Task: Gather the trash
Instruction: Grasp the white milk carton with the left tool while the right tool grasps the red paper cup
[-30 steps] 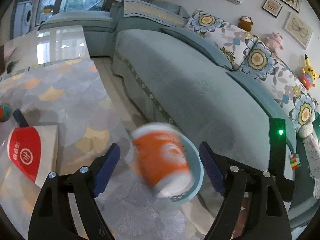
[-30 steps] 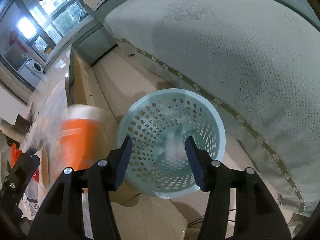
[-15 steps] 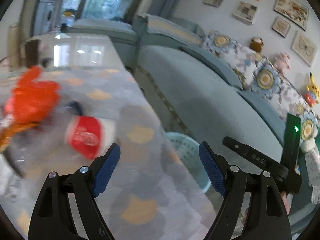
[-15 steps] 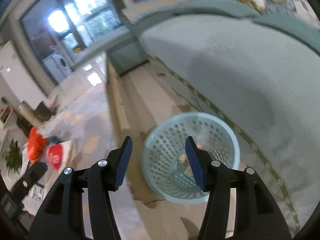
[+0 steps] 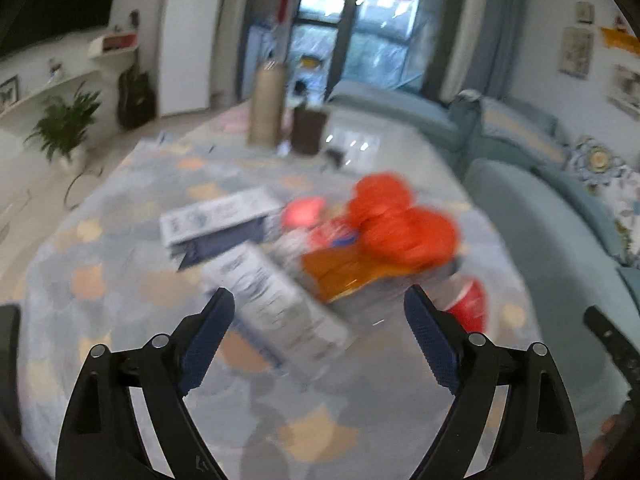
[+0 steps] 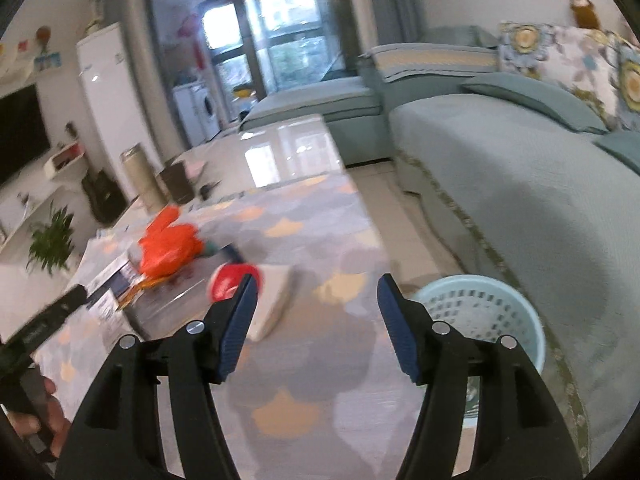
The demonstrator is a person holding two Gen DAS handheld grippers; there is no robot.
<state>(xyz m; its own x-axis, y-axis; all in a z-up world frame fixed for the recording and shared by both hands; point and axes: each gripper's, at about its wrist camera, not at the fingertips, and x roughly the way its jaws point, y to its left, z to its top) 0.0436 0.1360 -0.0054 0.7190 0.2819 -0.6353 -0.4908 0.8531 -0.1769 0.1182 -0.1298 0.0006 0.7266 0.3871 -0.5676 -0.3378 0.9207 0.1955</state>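
Observation:
Trash lies on the patterned table (image 5: 320, 420): an orange plastic bag (image 5: 400, 220), a white carton (image 5: 276, 300), a second box (image 5: 216, 220) and a red-and-white paper cup (image 5: 470, 304). My left gripper (image 5: 318, 336) is open and empty above the table, just short of the carton. My right gripper (image 6: 316, 320) is open and empty over the table's near end. In the right wrist view the orange bag (image 6: 168, 248) and the red cup (image 6: 234, 278) lie ahead to the left. The light blue basket (image 6: 484, 316) stands on the floor to the right.
A teal sofa (image 6: 520, 184) runs along the right, past a strip of floor. A tall tan canister (image 5: 266, 104) and a dark cup (image 5: 308, 130) stand at the table's far end. A plant (image 5: 64, 124) stands at the left wall.
The orange cup has dropped from my left gripper into the basket. Both grippers have swung up and left from the basket toward the table and its trash.

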